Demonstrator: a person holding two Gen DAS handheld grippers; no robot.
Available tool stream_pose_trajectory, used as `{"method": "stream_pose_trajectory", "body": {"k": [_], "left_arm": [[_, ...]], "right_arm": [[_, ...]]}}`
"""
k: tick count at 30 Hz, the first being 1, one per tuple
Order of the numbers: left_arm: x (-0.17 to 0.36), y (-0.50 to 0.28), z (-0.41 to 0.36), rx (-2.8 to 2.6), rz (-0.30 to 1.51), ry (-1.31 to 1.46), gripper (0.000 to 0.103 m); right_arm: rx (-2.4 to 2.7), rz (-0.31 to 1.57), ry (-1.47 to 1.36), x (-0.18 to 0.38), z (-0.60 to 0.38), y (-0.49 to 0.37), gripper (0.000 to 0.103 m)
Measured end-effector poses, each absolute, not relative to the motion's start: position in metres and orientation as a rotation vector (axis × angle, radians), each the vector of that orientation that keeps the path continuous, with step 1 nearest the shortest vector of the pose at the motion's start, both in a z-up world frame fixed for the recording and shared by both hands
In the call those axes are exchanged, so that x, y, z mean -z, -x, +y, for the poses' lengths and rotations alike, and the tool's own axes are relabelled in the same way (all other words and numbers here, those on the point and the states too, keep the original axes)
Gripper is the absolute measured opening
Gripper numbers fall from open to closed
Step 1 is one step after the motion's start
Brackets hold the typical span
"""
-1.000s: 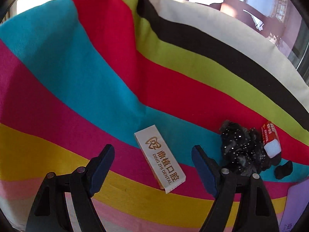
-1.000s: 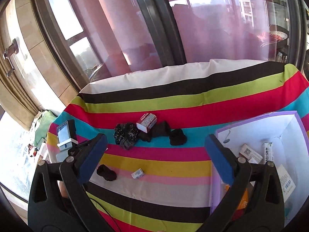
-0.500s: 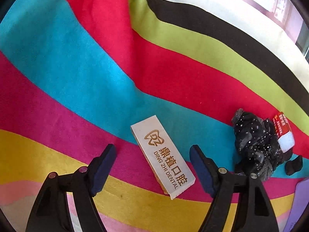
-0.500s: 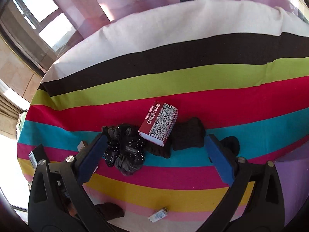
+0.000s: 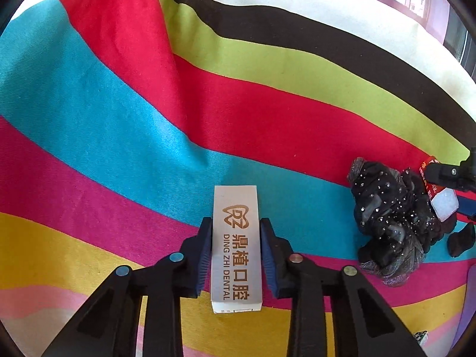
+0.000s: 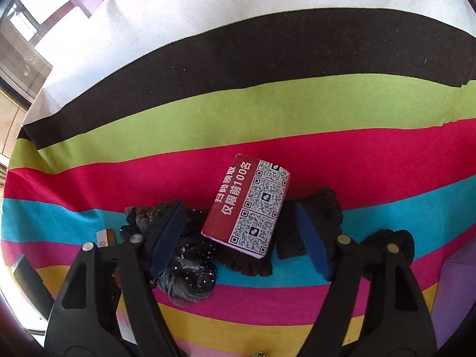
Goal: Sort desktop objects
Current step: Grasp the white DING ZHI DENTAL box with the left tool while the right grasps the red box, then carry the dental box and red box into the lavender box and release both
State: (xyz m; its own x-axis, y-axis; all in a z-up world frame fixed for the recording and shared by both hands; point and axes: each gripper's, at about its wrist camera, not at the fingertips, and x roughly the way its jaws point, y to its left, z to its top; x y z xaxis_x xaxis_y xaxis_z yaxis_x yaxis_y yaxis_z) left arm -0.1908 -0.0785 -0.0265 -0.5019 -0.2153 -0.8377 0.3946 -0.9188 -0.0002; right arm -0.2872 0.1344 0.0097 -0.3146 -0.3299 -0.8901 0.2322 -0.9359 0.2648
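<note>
A: Left gripper point(image 5: 236, 247) first. My jaws are closing on the long silver-grey cardboard box with gold dental lettering point(image 5: 236, 247); pads sit against both long sides, so I call it gripped. Box lies flat on the striped cloth over the desk point(image 5: 119, 119), long axis running straight along the gripper's pointing line, near end sticking out towards the camera.

B: Right side?

A: Right gripper point(image 6: 241, 236) is about half open and closing, nothing pinched. The red flat packet with white QR codes point(image 6: 250, 205) lies between the fingers, slightly ahead, tilted, propped on the black frilled fabric piece point(image 6: 315, 223). Its long axis runs diagonally, lower left to upper right, so I judge the jaws would meet it skewed unless I roll the wrist.

B: Which hand is nearer what?

A: Each has its own target. The black sequinned fabric bundle point(image 5: 392, 217) sits well to the right of the left gripper and under the right gripper's left finger point(image 6: 166, 235), which may snag it.

B: Anything unclear?

A: The packet's underside is hidden. A purple edge point(image 6: 458, 282) at the right is cut off; can't say what it is. Small dark lumps point(image 5: 461, 239) unidentifiable.
</note>
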Motion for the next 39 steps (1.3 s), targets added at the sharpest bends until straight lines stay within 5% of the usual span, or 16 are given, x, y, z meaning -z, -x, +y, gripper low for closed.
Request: {"method": "stream_pose_trajectory", "body": {"k": [3, 14, 28, 39], "left_arm": [[0.026, 0.186, -0.079, 2.443, 0.289, -1.317, 0.031], [-0.018, 0.155, -0.065, 2.551, 0.349, -1.103, 0.031], [-0.093, 0.153, 0.129, 3.305, 0.208, -1.03, 0.031], [-0.111, 0.125, 0.212, 3.643, 0.149, -1.119, 0.031]], "right_arm": [[2.288, -0.135, -1.562, -0.009, 0.138, 0.288, 0.047], [2.285, -0.143, -1.417, -0.037, 0.167, 0.274, 0.046], [2.375, -0.216, -1.143, -0.131, 0.3, 0.192, 0.045], [2.583, -0.283, -0.996, -0.146, 0.409, 0.116, 0.046]]}}
